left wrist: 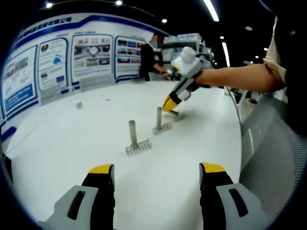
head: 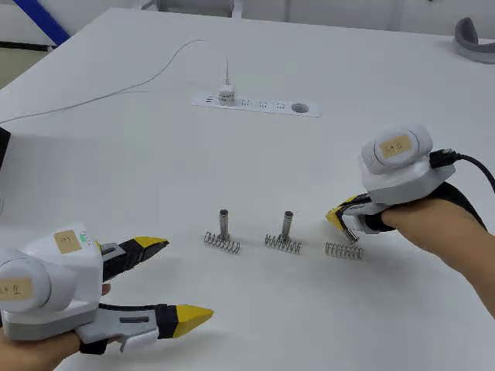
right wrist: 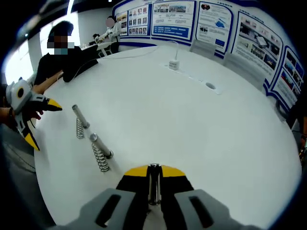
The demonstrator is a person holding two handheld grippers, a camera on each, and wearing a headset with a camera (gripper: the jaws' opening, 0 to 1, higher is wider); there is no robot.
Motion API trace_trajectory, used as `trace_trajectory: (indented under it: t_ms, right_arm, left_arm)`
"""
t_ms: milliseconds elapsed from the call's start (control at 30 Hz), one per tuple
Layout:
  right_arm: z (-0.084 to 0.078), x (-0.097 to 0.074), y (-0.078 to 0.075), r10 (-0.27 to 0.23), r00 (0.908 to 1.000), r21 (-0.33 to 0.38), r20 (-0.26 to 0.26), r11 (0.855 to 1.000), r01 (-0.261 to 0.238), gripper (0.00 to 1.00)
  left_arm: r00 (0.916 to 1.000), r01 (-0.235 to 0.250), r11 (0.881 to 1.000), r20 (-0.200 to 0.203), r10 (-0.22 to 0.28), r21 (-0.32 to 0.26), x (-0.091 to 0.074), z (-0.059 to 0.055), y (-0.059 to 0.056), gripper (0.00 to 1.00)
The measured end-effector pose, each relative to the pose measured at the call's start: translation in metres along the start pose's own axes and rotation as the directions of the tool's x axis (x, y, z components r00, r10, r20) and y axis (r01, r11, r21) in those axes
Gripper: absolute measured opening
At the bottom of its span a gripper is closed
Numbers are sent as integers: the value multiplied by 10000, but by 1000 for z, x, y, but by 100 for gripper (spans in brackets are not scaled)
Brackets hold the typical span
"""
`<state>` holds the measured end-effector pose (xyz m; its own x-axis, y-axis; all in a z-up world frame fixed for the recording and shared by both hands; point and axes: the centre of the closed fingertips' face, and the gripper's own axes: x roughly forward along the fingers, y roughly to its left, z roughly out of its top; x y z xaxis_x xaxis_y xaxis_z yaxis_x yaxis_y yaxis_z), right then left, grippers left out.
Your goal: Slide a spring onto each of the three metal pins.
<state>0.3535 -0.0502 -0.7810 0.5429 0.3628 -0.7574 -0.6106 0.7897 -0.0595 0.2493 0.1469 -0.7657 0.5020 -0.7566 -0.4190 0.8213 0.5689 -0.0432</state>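
Two metal pins (head: 223,222) (head: 287,224) stand upright on the white table, and a spring (head: 222,243) (head: 283,245) lies at the foot of each. A third spring (head: 344,251) lies to their right, just under my right gripper (head: 346,224). That gripper (right wrist: 153,173) is shut on a third metal pin (right wrist: 153,188) held between its yellow tips. My left gripper (head: 174,280) (left wrist: 157,170) is open near the front left with nothing in it, pointing toward the pins (left wrist: 133,133) (left wrist: 159,119). The right gripper view has the standing pins (right wrist: 79,115) (right wrist: 99,143) at its left.
A white power strip (head: 255,104) with a plug (head: 227,96) and a thin cable (head: 116,91) lies at the back of the table. A grey curved object (head: 473,40) rests at the far right corner. A seated person (right wrist: 60,52) is beyond the table.
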Motion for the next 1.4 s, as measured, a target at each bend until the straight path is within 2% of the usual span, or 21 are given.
trace_trajectory:
  t_ms: [300, 733, 1400]
  right_arm:
    - [3, -6, -3, -58, 9998, 166, 167, 9998, 55, 9]
    - [7, -16, 4, -136, 9992, 216, 366, 9997, 128, 9]
    - [2, -30, 5, -250, 9981, 478, 561, 9986, 223, 9]
  left_arm:
    - [10000, 24, 10000, 60, -24, 84, -1, 4, -2, 73]
    - [9999, 31, 9998, 134, -34, 185, -4, 6, -1, 73]
    - [9998, 67, 9992, 176, -74, 398, -5, 11, -3, 73]
